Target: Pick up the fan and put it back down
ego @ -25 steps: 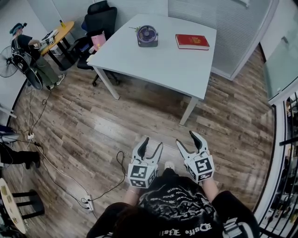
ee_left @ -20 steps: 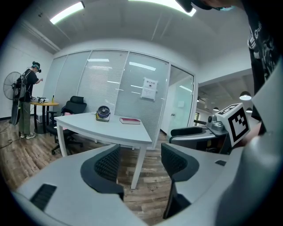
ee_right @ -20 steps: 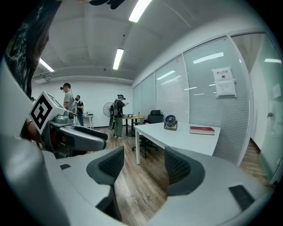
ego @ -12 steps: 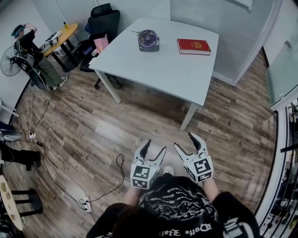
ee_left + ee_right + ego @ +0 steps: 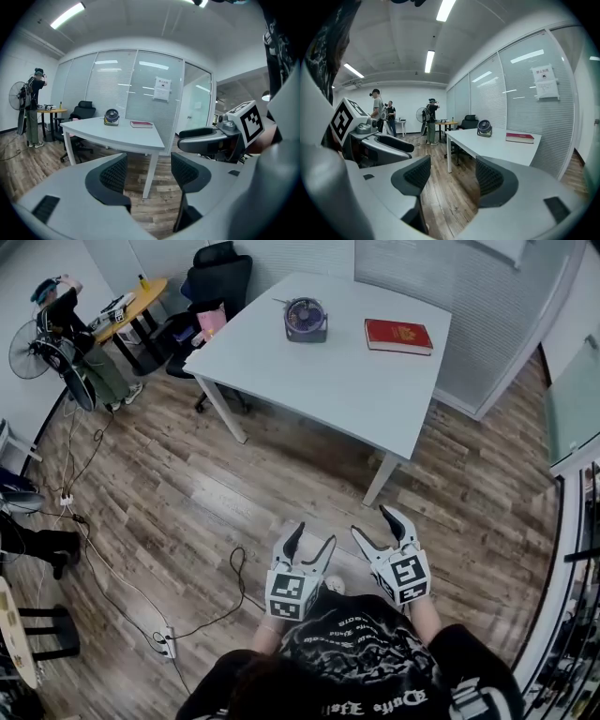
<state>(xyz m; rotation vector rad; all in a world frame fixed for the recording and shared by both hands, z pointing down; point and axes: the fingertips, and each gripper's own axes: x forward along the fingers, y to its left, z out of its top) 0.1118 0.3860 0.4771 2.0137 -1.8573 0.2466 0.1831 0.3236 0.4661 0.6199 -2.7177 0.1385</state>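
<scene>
Fan: a small dark desk fan (image 5: 306,317) stands upright on the far part of the white table (image 5: 328,381), untouched. It shows small in the left gripper view (image 5: 111,117) and the right gripper view (image 5: 484,127).
Fan versus a second ago: same spot on the table top. In the head view the fan and table sit a little further right and lower.
Beside the fan: a red book (image 5: 398,336) lies flat on the same table, to the fan's right in the head view and apart from it.
Left gripper: the left gripper (image 5: 312,533) is held low in front of the person's body, over the wooden floor (image 5: 187,493) and well short of the table. Its jaws stand wide apart with only floor and a table leg seen between them (image 5: 147,171). They have just been opening.
Right gripper: the right gripper (image 5: 373,521) is next to the left one, also well apart from the fan. Its jaws are spread and hold nothing (image 5: 449,176), and they too have just been opening.
Grippers versus a second ago: both sit in nearly the same part of the head view — the room has slid past them.
Behind the table: a black office chair (image 5: 216,273) at the far corner.
Far left: a round wooden table (image 5: 131,304), a person (image 5: 70,329) standing by it and a pedestal fan (image 5: 28,351). The person's arm reached toward that table before and is now raised.
Floor: a dark cable (image 5: 234,596) and a power strip (image 5: 164,641) lie left of the grippers.
</scene>
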